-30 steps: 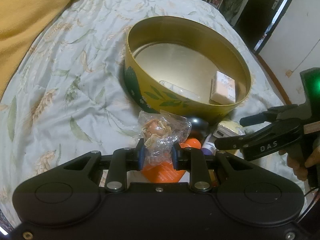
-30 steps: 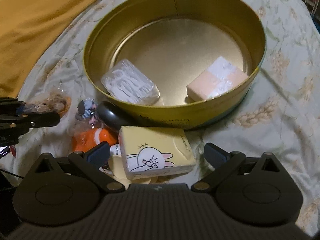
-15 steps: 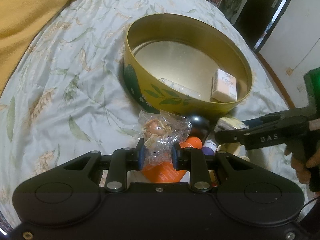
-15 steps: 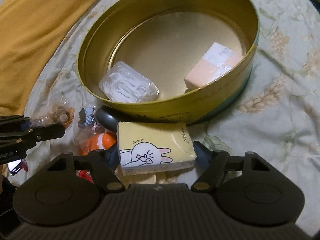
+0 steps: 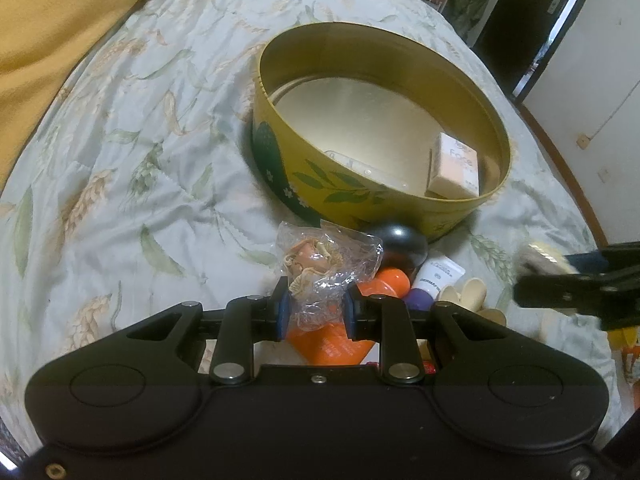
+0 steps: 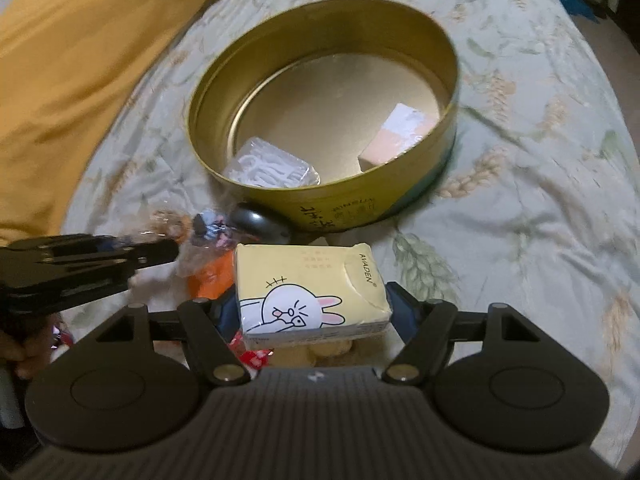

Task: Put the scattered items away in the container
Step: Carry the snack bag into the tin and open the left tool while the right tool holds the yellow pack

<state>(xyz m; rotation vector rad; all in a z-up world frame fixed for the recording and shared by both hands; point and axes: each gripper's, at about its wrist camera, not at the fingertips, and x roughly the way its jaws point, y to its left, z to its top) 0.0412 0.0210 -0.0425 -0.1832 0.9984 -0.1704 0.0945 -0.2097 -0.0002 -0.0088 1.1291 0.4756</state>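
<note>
A round yellow tin (image 5: pixel 280 148) (image 6: pixel 400 196) stands on the bed. It holds a pink box (image 5: pixel 456 166) (image 6: pixel 400 132) and a clear plastic case (image 6: pixel 272 166). My left gripper (image 5: pixel 314 310) is shut on a clear bag of small toys (image 5: pixel 320 268), held in front of the tin. My right gripper (image 6: pixel 314 308) is shut on a yellow tissue pack with a rabbit picture (image 6: pixel 312 288) and holds it above the pile. A black ball (image 5: pixel 400 244), an orange pouch (image 5: pixel 332 344) and a white tube (image 5: pixel 438 274) lie in front of the tin.
A mustard blanket (image 6: pixel 72 60) covers the bed's left side. The floral quilt (image 5: pixel 120 140) spreads around the tin. A dark doorway (image 5: pixel 532 20) and white wall stand at the far right. More small items lie under the grippers.
My right gripper has closed on the yellow tissue pack and lifted it away from the tin. My left gripper keeps its hold on the toy bag and has risen slightly.
</note>
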